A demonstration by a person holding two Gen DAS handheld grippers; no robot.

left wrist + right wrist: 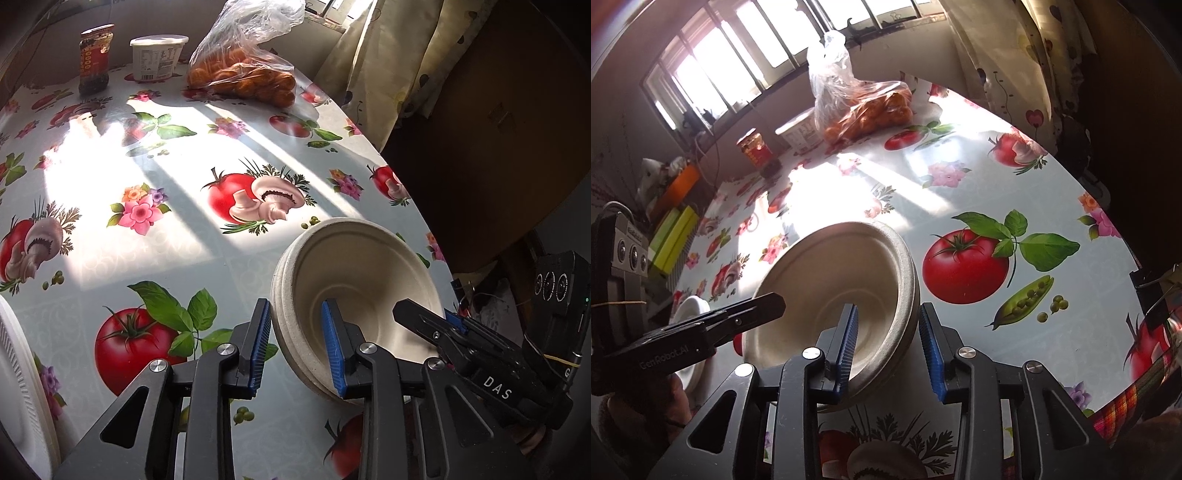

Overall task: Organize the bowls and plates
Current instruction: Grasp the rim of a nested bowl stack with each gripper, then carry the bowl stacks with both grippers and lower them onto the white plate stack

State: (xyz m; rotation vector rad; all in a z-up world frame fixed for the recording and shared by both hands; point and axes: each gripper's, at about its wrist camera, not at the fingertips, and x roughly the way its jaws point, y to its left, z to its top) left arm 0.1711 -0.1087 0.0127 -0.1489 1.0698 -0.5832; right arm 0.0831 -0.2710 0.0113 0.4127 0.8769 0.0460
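Observation:
A stack of beige paper bowls [364,273] sits near the table's right edge and also shows in the right wrist view [820,273]. My left gripper [297,347] is open, its jaws straddling the stack's left wall, one finger inside and one outside. My right gripper [888,347] is open and straddles the opposite wall the same way; it shows in the left wrist view [428,325]. The left gripper shows in the right wrist view [753,306]. A white plate [22,391] lies at the left edge and shows small in the right wrist view [690,306].
A jar [94,59], a white tub [157,55] and a plastic bag of oranges [243,70] stand at the table's far side on a tomato-print cloth [184,236]. The table edge runs close on the right, with curtains [399,55] beyond. Boxes [670,232] lie left.

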